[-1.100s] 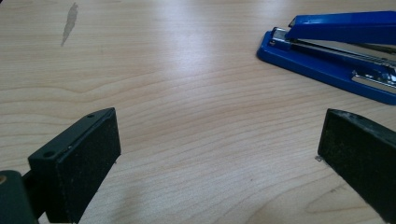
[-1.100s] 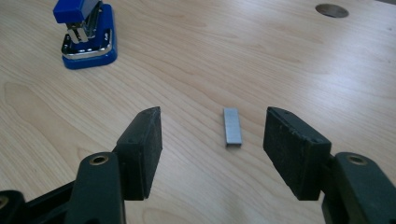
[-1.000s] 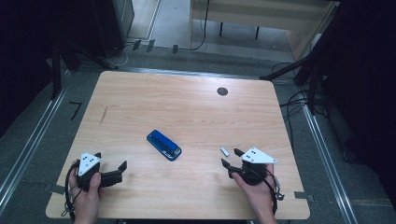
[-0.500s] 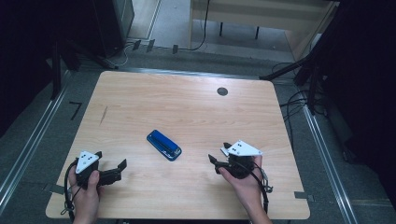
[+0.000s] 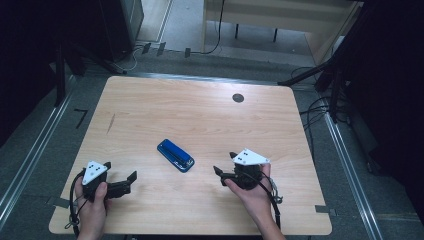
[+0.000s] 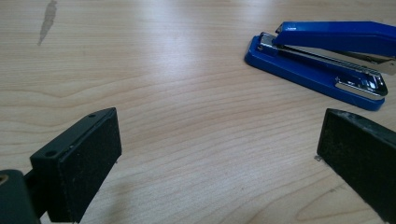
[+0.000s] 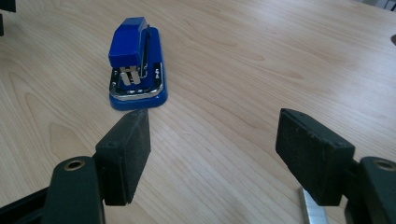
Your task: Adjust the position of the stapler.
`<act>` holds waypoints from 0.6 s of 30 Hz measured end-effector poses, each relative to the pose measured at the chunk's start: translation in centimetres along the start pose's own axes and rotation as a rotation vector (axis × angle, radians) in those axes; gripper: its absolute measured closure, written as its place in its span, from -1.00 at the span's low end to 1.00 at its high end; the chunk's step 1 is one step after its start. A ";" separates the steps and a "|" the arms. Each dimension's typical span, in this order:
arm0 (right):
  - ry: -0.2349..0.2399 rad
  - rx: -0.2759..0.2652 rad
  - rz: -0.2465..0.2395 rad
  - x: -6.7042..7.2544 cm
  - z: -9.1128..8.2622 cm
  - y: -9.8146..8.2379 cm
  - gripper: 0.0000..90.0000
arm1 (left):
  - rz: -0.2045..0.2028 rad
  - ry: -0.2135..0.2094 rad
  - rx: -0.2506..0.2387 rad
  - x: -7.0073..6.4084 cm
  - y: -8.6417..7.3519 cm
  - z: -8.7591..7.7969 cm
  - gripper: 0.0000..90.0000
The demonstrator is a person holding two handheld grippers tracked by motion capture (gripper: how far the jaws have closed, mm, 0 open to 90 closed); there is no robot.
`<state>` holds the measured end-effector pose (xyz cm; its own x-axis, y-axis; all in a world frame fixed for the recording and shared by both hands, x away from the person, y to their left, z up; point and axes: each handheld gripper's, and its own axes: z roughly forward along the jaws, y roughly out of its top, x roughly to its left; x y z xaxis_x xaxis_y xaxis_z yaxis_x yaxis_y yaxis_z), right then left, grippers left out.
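A blue stapler [image 5: 175, 155] lies flat near the middle of the wooden table [image 5: 200, 115]. My left gripper [image 5: 121, 171] rests at the front left, open and empty, and its jaws point right at the stapler [image 6: 322, 60]. To the stapler's right, my right gripper [image 5: 224, 163] points left at it, a short gap away. Its jaws have just been opening and hold nothing. In the right gripper view the stapler [image 7: 137, 65] lies just beyond the left jaw. A small metal strip of staples [image 7: 310, 207] lies on the table under the right jaw.
A black round grommet [image 5: 238, 98] sits in the tabletop at the back right. A dark streak [image 5: 110, 123] marks the wood at the left. Cables [image 5: 320, 107] and dark stands surround the table, and metal rails run along both sides.
My right hand has moved left toward the stapler, and its gripper now covers the small strip that lay beside it. Its jaws stand wider. The left hand has not moved.
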<state>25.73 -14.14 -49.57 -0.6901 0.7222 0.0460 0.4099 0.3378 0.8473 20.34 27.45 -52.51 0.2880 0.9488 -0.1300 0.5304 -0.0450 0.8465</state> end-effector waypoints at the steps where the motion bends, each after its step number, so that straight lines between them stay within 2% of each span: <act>1: 0.012 0.010 -0.009 0.3 0.5 0.2 -0.40 | -0.004 0.003 0.004 0.0 0.0 0.0 -1.00; 5: 0.030 0.030 -0.041 1.1 1.7 0.9 -0.41 | -0.010 0.003 0.011 0.1 0.0 0.1 -1.00; 9: 0.048 0.027 -0.043 1.6 2.5 1.4 -0.40 | -0.012 -0.003 0.006 0.2 0.1 0.1 -1.00; 11: 0.060 0.049 -0.053 2.0 3.5 1.8 -0.42 | -0.022 -0.016 0.001 0.5 0.1 0.1 -1.00; 13: 0.063 0.052 -0.055 2.2 3.7 1.9 -0.42 | -0.023 -0.021 0.002 0.5 0.2 0.1 -1.00; 15: 0.077 0.051 -0.069 2.9 4.6 2.5 -0.42 | -0.029 -0.025 -0.001 0.7 0.2 0.2 -1.00; 18: 0.075 0.053 -0.081 3.3 5.2 2.8 -0.42 | -0.025 -0.028 -0.006 0.6 0.1 0.1 -1.00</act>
<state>27.67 -7.65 -49.76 -0.7641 0.6447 0.0200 0.3808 0.4259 0.8208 20.67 28.01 -52.52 0.2971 0.9404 -0.1656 0.5327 -0.0193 0.8461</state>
